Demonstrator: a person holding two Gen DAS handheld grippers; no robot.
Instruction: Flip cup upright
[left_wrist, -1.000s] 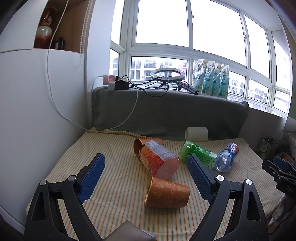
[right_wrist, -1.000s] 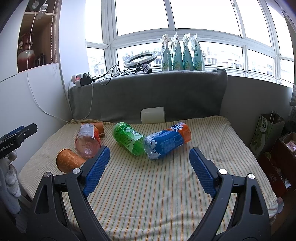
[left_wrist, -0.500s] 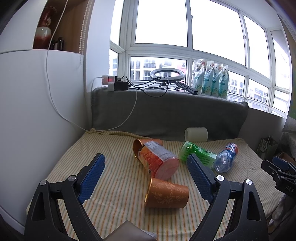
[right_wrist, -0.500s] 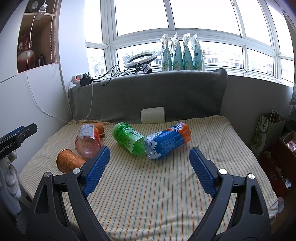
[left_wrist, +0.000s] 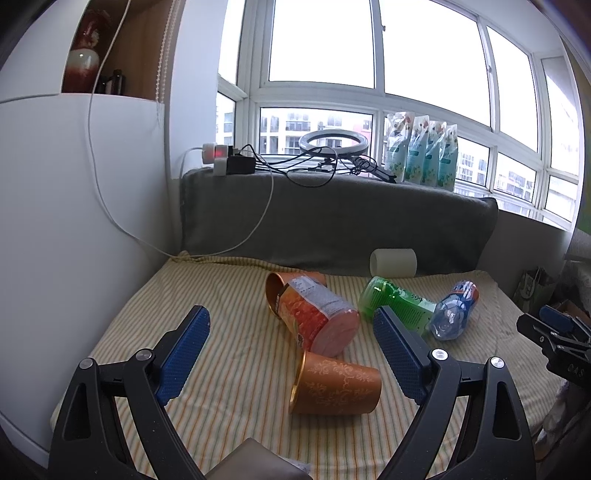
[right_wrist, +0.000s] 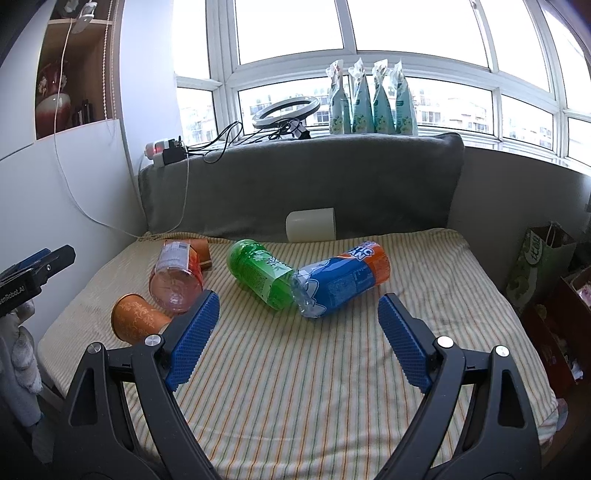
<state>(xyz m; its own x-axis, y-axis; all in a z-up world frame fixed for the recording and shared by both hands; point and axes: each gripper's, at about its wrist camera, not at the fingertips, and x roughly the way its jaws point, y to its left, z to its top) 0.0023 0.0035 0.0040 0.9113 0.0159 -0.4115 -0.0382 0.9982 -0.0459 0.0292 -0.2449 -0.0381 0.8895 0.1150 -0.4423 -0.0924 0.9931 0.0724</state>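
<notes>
An orange patterned cup (left_wrist: 334, 388) lies on its side on the striped cloth, mouth to the left; it also shows in the right wrist view (right_wrist: 138, 321). A second orange cup (left_wrist: 277, 291) lies behind it, partly hidden by an orange-labelled bottle (left_wrist: 317, 317). My left gripper (left_wrist: 291, 332) is open and empty, above and just behind the near cup. My right gripper (right_wrist: 297, 321) is open and empty, near the blue bottle (right_wrist: 341, 282), to the right of the cup.
A green bottle (right_wrist: 260, 273) lies against the blue bottle. A white cup (right_wrist: 311, 224) lies by the grey cushion (right_wrist: 295, 184). Cables and a ring light sit on the sill. A white cabinet (left_wrist: 74, 221) stands left; bags (right_wrist: 535, 266) stand right of the bed.
The left gripper has drifted slightly, so the near orange cup sits a little lower and nearer in its view. The right gripper has barely moved. Both stay open.
</notes>
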